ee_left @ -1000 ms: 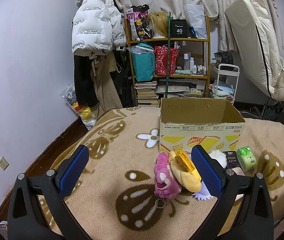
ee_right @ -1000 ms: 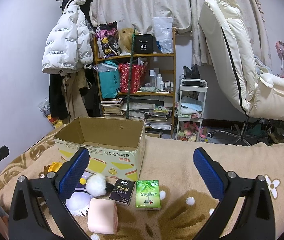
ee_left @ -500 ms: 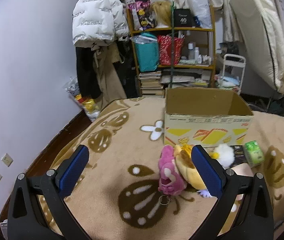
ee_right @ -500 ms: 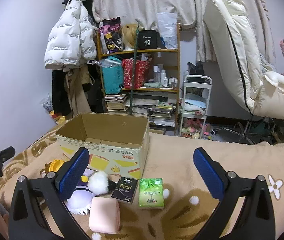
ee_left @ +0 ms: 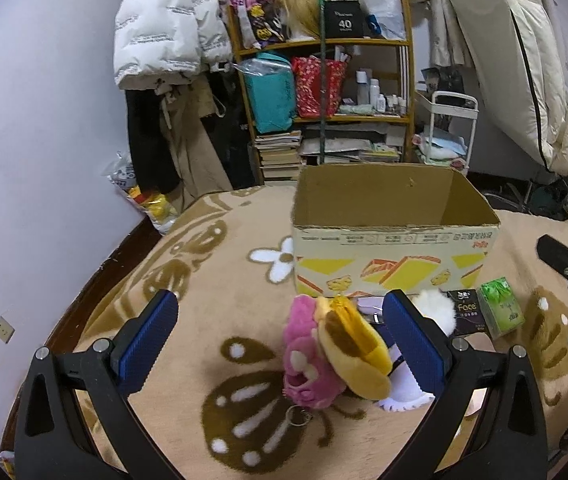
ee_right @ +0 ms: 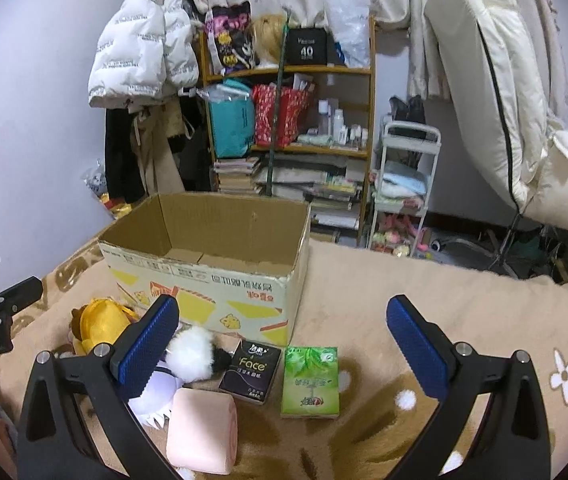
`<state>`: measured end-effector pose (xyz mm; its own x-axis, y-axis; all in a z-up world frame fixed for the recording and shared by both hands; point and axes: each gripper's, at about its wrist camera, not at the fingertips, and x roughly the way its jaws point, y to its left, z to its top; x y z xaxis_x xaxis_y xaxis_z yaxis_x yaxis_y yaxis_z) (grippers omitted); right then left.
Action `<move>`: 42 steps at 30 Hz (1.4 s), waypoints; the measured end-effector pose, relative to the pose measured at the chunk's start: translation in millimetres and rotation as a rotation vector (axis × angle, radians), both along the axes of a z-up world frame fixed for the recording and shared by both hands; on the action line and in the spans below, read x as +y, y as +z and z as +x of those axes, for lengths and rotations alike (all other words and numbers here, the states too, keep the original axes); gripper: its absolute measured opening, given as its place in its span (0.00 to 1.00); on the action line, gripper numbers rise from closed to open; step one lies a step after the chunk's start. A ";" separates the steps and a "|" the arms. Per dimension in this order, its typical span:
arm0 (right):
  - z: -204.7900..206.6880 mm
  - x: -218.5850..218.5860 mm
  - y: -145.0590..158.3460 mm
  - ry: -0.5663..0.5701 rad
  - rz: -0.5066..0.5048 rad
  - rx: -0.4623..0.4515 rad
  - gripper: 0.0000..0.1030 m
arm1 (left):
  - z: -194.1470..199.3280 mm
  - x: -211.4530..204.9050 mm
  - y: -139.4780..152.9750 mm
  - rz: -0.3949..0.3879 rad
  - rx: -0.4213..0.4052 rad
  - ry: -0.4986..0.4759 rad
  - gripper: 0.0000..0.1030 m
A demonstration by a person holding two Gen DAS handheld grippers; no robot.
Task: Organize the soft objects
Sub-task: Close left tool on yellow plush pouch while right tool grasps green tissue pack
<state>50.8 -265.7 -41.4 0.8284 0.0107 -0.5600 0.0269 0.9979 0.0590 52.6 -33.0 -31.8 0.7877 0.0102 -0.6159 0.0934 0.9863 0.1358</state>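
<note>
An open cardboard box stands on a beige patterned blanket. In front of it lie a pink plush and a yellow plush. Beside them are a white-and-black fluffy toy, a pink soft block, a black tissue pack and a green tissue pack. My left gripper is open, low over the pink and yellow plush. My right gripper is open above the tissue packs.
A wooden shelf crammed with bags and books stands behind the box. Coats hang at the left wall. A white cart and a cream recliner are at the right. The blanket spreads right of the box.
Both grippers have moved forward and lower toward the items in front of the box. The plush toys now lie between the left gripper's fingers. Both stay open.
</note>
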 end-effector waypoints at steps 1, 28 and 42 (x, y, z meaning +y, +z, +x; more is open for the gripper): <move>2.9 -0.9 -2.6 0.000 0.006 0.011 1.00 | 2.2 -2.1 -1.7 -0.005 0.009 -0.005 0.98; 56.4 -32.0 -94.0 -0.034 0.100 0.389 0.65 | 51.3 -17.3 -77.5 -0.135 0.363 -0.033 0.87; 64.5 -24.5 -113.3 -0.018 0.057 0.452 0.64 | 51.6 -20.6 -81.2 -0.193 0.398 -0.062 0.44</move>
<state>115.3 -290.2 -154.7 0.5010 0.0398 -0.8645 0.0801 0.9925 0.0921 104.2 -53.5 -113.0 0.4841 -0.1744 -0.8575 0.1605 0.9810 -0.1089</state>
